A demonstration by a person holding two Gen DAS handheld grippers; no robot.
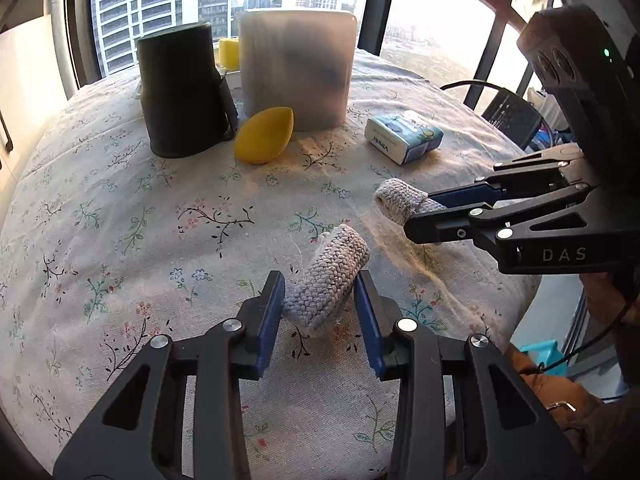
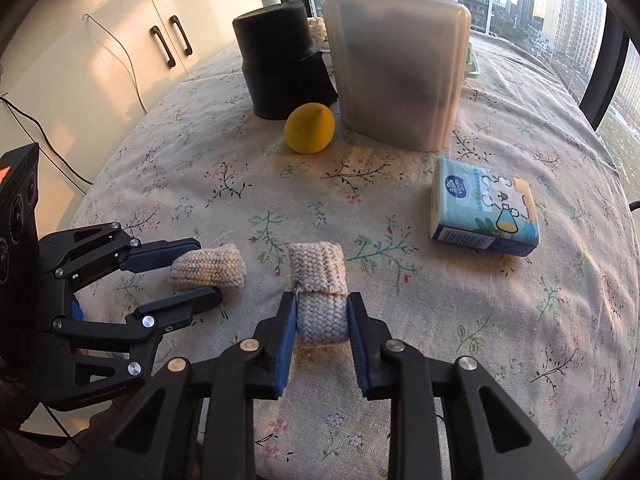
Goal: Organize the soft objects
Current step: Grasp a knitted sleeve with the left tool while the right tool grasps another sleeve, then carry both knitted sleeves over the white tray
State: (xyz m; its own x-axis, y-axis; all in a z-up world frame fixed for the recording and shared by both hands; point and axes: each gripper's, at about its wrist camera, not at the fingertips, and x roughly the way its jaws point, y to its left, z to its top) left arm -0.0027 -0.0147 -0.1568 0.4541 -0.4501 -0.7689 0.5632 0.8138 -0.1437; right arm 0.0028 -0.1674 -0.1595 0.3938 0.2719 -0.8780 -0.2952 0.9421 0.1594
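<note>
While angled down at the tablecloth point(image 1: 120, 208) — both tongs point(image 1: 320, 292) point(image 2: 322, 316) clamped on knitted rolls point(image 1: 326, 280) point(image 2: 322, 316).

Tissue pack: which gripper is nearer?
Right. The right gripper, shut on one end of the knitted band, sits toward the tissue pack. The left gripper grips the band's other end, on the far side from the pack.

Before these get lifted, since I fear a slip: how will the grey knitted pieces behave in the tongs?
The grey knitted piece probably squashes rather than slips: the right tongs pinch it and its coarse weave looks grippy. It seems light and floppy, folding over itself. The other knitted piece likewise bends in the left tongs.
</note>
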